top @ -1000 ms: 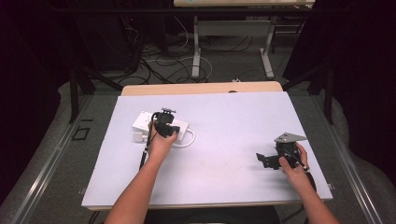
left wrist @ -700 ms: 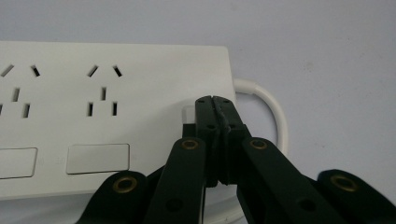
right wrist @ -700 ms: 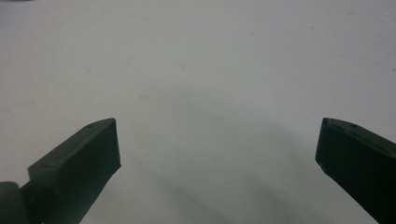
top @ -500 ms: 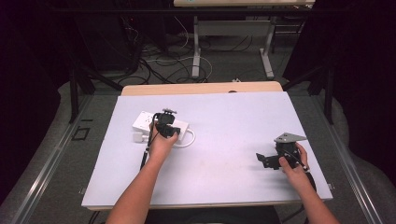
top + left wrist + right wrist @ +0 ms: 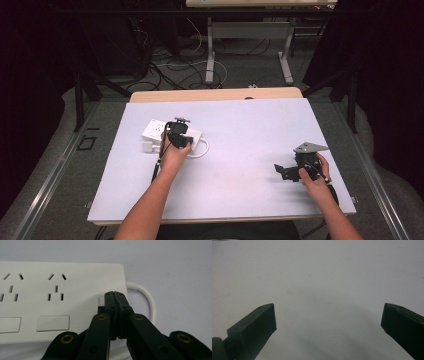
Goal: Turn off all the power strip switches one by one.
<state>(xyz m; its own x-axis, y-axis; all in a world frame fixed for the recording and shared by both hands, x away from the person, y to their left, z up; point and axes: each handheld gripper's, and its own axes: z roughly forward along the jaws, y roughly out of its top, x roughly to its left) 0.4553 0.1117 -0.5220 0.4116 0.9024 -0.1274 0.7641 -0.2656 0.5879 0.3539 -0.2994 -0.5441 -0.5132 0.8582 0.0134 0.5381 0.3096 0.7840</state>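
The right gripper (image 5: 328, 320) holds its jaws wide apart over the bare pale table (image 5: 317, 272).

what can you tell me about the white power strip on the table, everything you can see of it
The white plastic power strip is a flat rectangular block lying face up on the pale table, toward its left side. Its top shows socket groups of dark slots, and rectangular white buttons below them. A thick white cable loops out of its end. The left gripper, jaws closed together, is over the strip's top near that end, by a small square button; actual contact cannot be told.
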